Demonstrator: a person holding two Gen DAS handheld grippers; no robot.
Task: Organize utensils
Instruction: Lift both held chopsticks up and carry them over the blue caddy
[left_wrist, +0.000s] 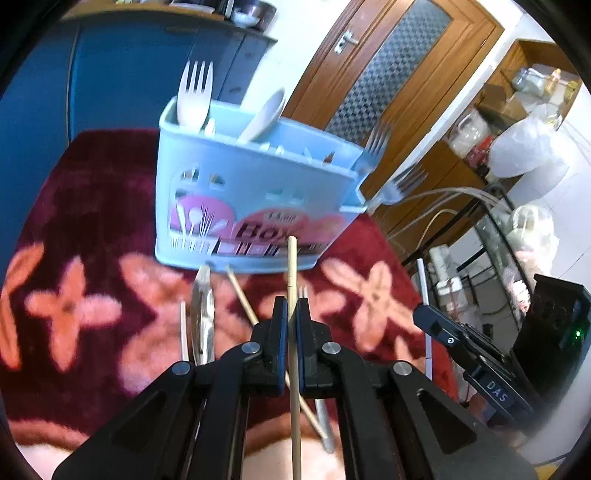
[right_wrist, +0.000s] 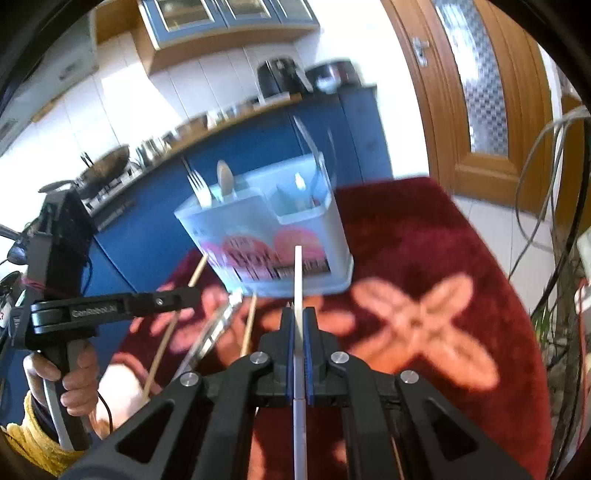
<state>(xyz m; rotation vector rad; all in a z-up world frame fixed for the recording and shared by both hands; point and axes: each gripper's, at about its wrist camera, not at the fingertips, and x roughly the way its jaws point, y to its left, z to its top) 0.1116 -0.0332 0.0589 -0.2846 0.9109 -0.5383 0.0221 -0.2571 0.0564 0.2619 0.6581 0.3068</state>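
Red rug (left_wrist: 92, 206), chopstick (left_wrist: 292, 280) between left tongs (left_wrist: 291, 306)

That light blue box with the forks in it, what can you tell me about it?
The utensil box looks like pale blue plastic, with slotted walls and a pink printed label on its front. It stands upright on the dark red flowered rug. Dividers split it into compartments. A white fork and a white spoon stick out of the top, and more forks lean out at one end. Neither gripper touches it.
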